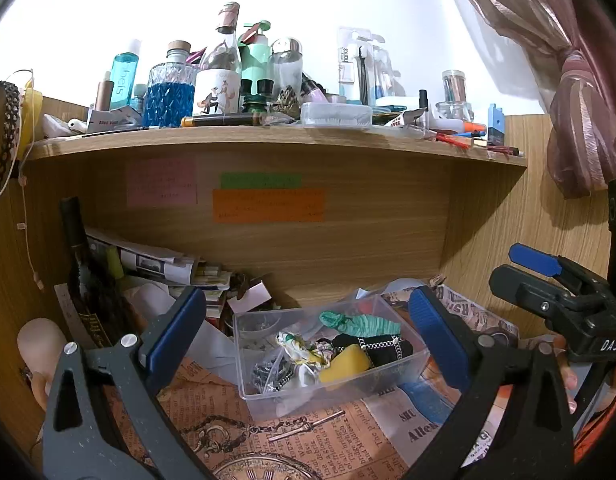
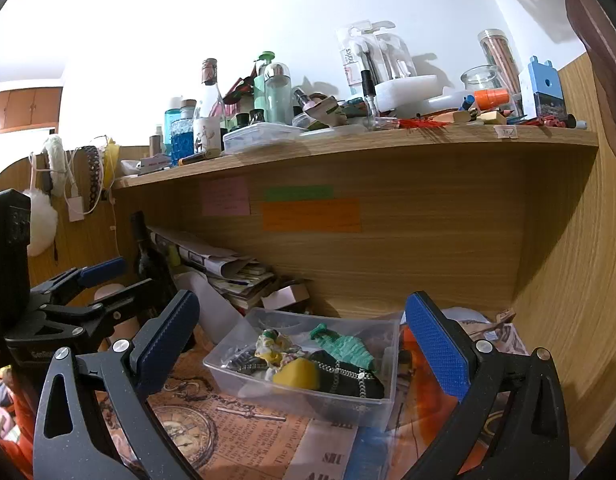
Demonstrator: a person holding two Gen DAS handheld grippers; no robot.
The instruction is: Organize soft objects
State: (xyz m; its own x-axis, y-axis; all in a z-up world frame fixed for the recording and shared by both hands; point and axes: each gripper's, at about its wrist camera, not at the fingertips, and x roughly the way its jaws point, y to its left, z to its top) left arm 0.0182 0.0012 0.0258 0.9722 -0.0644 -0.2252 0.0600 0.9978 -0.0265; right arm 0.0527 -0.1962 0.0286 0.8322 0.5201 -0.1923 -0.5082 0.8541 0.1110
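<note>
A clear plastic box (image 1: 268, 394) (image 2: 228, 366) stands on the desk under the shelf. In it lie a yellow sponge (image 1: 344, 362) (image 2: 296, 374), a green scrunchie (image 1: 358, 322) (image 2: 342, 346), a black pouch with a chain (image 1: 384, 346) (image 2: 348, 380) and a patterned white-yellow scrunchie (image 1: 302, 350) (image 2: 274, 346). My left gripper (image 1: 308, 330) is open and empty, its blue pads either side of the box. My right gripper (image 2: 304, 340) is open and empty, just short of the box; it also shows at the right of the left wrist view (image 1: 556, 276).
Vintage newspaper-print paper (image 1: 236, 412) (image 2: 228, 436) covers the desk. A dark wine bottle (image 1: 78, 256) (image 2: 146, 256) and stacked papers (image 1: 160, 266) (image 2: 232, 268) stand at the back left. The wooden shelf (image 1: 268, 136) (image 2: 348, 140) above is crowded with bottles. A curtain (image 1: 568, 80) hangs at the right.
</note>
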